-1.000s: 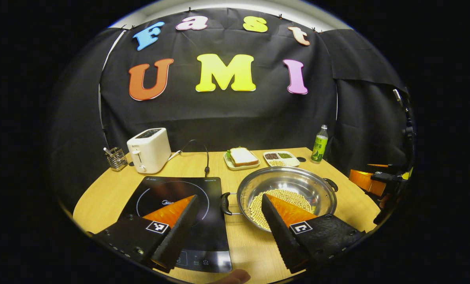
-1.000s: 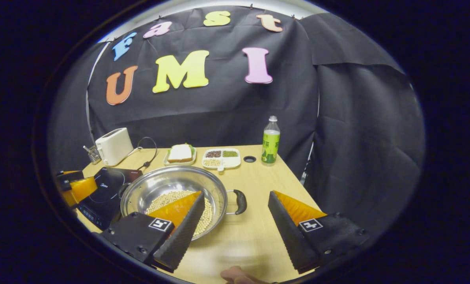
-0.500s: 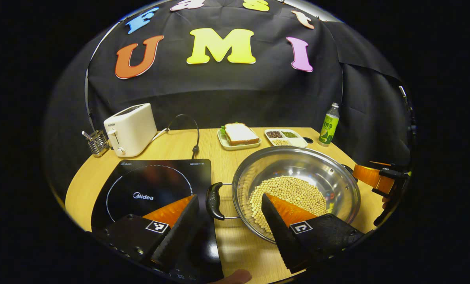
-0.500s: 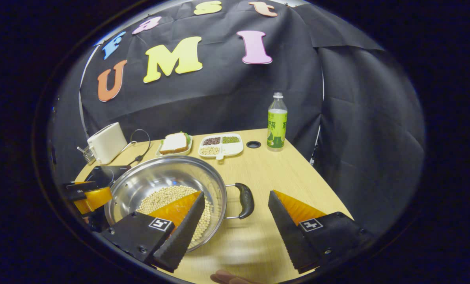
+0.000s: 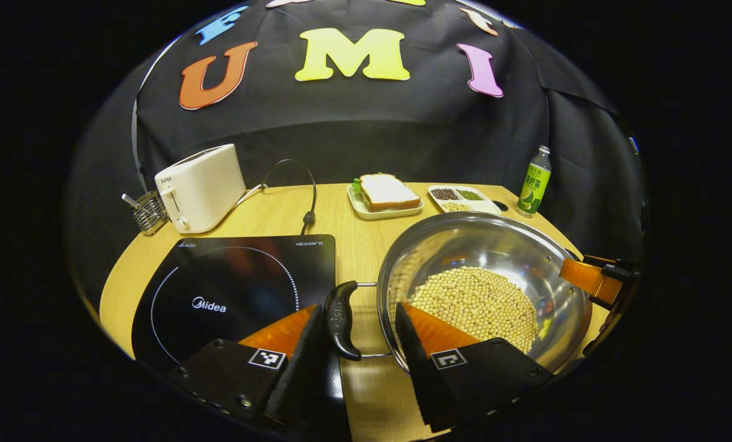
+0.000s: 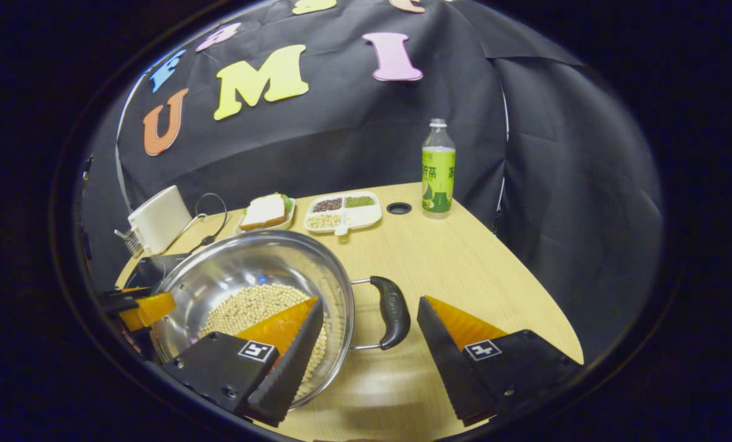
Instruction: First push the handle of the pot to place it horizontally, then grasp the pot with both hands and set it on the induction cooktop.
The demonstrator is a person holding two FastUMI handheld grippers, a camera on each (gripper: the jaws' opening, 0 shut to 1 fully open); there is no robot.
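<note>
A steel pot half-filled with beans sits on the tabletop, just right of the cooktop, with its 2 black handles out to the left and right.

In the left gripper view, the left tongs are spread wide, straddling the pot's left handle; 1 finger lies over the cooktop's near right corner, the other over the pot's rim and beans. Neither finger clearly presses the handle.

In the right gripper view, the right tongs are likewise spread around the right handle, 1 finger above the beans inside the pot, the other over bare tabletop to the right.

Along the far edge stand a toaster with a wire rack at its left, a plate with a sandwich, a divided tray of grains, and a bottle at the far right.
</note>
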